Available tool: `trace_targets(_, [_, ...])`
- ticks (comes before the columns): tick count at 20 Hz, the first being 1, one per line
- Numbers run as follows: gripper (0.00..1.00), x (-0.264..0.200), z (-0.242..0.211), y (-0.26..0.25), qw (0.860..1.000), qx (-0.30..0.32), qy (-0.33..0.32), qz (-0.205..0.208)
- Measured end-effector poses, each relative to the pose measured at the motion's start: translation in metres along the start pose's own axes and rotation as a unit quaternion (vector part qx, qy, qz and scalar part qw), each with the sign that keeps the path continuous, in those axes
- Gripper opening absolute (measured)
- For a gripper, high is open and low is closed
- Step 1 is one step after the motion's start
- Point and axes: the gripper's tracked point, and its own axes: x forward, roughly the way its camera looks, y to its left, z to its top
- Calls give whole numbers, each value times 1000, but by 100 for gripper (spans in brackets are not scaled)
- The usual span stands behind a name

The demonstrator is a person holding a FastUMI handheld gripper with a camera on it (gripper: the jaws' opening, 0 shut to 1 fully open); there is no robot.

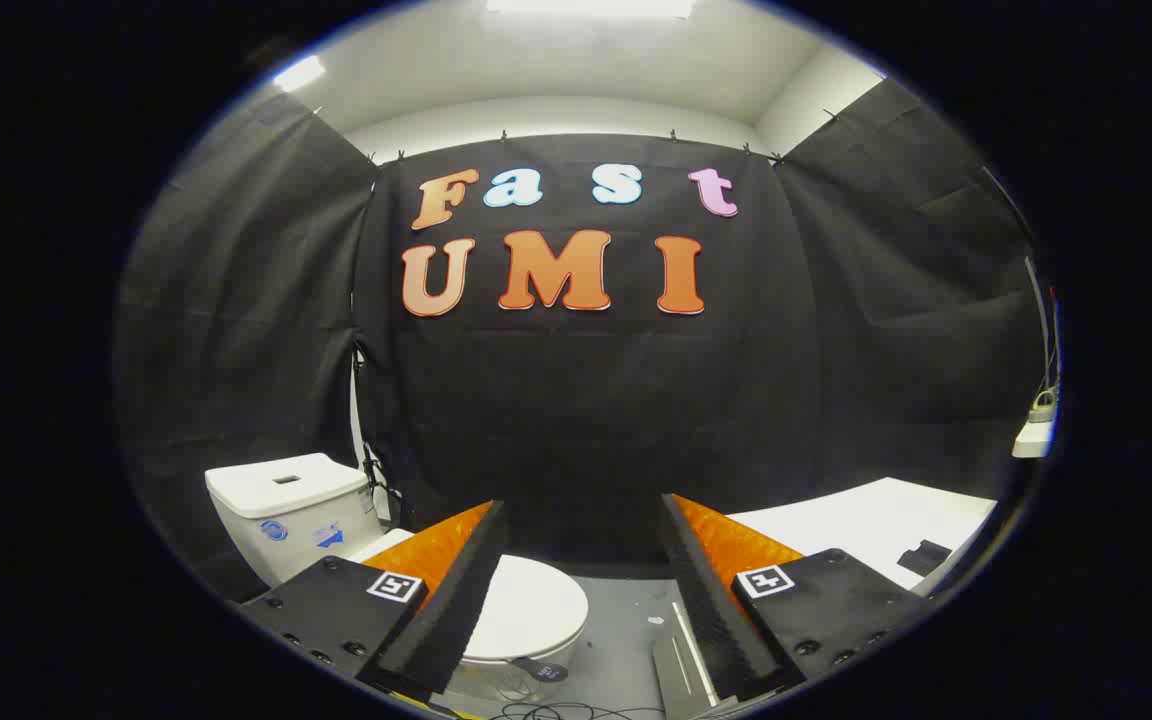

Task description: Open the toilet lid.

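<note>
A white toilet stands low ahead of me, to the left. Its lid lies shut and flat on the bowl, partly hidden behind my left finger. The white tank rises behind it against the black cloth wall. My gripper hangs above and in front of the toilet, open, with a wide gap between the fingers and nothing held. The lid's front edge shows in that gap, nearer the left finger, and the fingers are apart from it.
A white table with a small dark object stands to the right beyond the right finger. A grey floor lies between toilet and table, with cables at the bottom. A metal strip lies beside the right finger.
</note>
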Motion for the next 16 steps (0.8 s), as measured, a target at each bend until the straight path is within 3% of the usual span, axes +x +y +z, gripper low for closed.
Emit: trace_targets(16, [98, -1, 0, -10, 1000, 16, 1, -13])
